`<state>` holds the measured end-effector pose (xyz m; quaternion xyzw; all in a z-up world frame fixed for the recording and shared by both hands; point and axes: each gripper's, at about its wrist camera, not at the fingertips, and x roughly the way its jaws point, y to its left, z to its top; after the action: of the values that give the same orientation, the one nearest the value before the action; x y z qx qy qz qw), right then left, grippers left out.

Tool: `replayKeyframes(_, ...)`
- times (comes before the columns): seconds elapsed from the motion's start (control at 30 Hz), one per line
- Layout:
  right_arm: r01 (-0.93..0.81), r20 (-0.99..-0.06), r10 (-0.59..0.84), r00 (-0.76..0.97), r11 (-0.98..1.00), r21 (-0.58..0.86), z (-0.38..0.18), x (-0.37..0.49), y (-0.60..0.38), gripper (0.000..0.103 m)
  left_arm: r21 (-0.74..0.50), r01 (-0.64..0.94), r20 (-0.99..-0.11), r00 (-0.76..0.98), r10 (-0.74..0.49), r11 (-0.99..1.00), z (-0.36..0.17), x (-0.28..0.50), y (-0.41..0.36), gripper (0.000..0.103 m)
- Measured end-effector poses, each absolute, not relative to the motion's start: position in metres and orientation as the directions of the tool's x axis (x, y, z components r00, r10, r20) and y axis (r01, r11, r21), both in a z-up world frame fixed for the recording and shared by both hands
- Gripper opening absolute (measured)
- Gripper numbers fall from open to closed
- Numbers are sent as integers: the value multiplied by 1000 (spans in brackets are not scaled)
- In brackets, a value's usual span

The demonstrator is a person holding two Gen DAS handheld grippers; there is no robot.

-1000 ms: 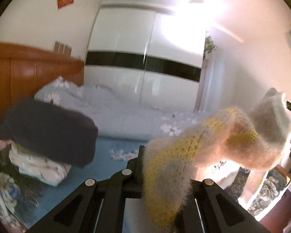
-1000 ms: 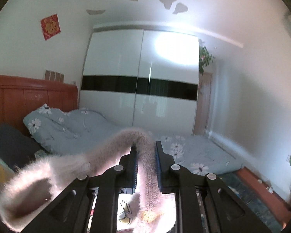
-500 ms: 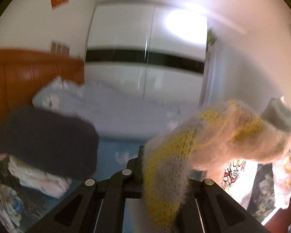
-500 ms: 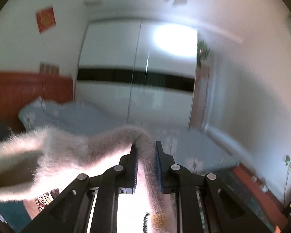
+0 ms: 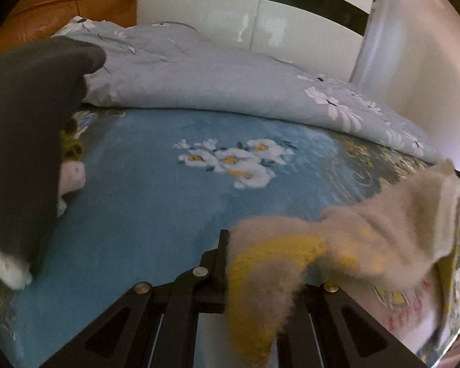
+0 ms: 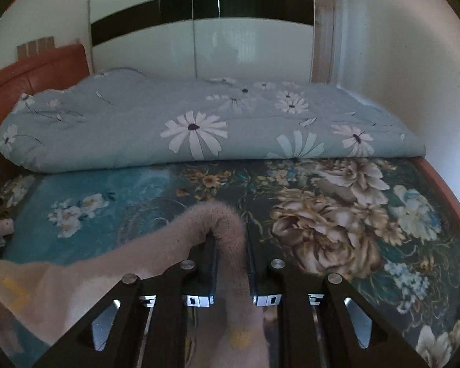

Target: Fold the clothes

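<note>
Left claw (image 5: 260, 263) pinching fuzzy yellow-and-cream sweater (image 5: 346, 245); right claw (image 6: 230, 245) clamped on its pale edge. Sweater strung between both above floral bedsheet (image 5: 156, 202), toward 5 o'clock in left view. Folded daisy quilt (image 6: 199, 128) at 12 o'clock. Dark garment (image 5: 24, 128) at 9 o'clock. No legible writing.

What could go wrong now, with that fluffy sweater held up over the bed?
The fuzzy sweater is pinched at only two small spots, by the left gripper and the right gripper, so it might slip free. It could also land bunched on the bedsheet, or brush the dark garment on the pile.
</note>
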<state>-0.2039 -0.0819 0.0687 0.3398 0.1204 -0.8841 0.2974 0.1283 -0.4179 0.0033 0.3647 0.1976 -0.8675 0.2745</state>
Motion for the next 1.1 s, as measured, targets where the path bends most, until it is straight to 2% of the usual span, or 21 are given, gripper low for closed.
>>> replayKeyframes(0.17, 571, -747, -384, -543, -821, 7, 42, -248, -120, 17, -121, 645, -790, -523, -320, -755, -22, 95, -448, 8)
replayKeyframes(0.4, 528, -810, -274, -518, -848, -51, 1, -281, -156, 18, -106, 684, -844, -446, -298, -722, -48, 62, -478, 11)
replayKeyframes(0.47, 519, -815, -252, -521, -852, -68, -4, -288, -164, 22, -121, 695, -850, -442, -288, -709, -49, 57, -485, 12)
replayKeyframes(0.53, 509, -814, -233, -532, -856, -88, -6, -292, -169, 33, -101, 701, -858, -421, -295, -706, -49, 50, -485, 14)
replayKeyframes(0.67, 505, -804, -225, -551, -856, -107, -2, -294, -170, 39, -39, 679, -838, -422, -346, -733, -37, 41, -474, 33)
replayKeyframes(0.8, 527, -775, -245, -582, -840, -130, 11, -286, -161, 46, -44, 681, -823, -440, -360, -731, -19, 45, -460, 46)
replayKeyframes(0.97, 511, -737, -245, -630, -845, -157, 37, -276, -130, 46, -32, 681, -804, -452, -385, -732, 0, 51, -439, 48)
replayKeyframes(1.1, 563, -747, -324, -581, -823, -81, 44, -246, -93, 48, -78, 673, -795, -487, -362, -735, 8, 63, -421, 56)
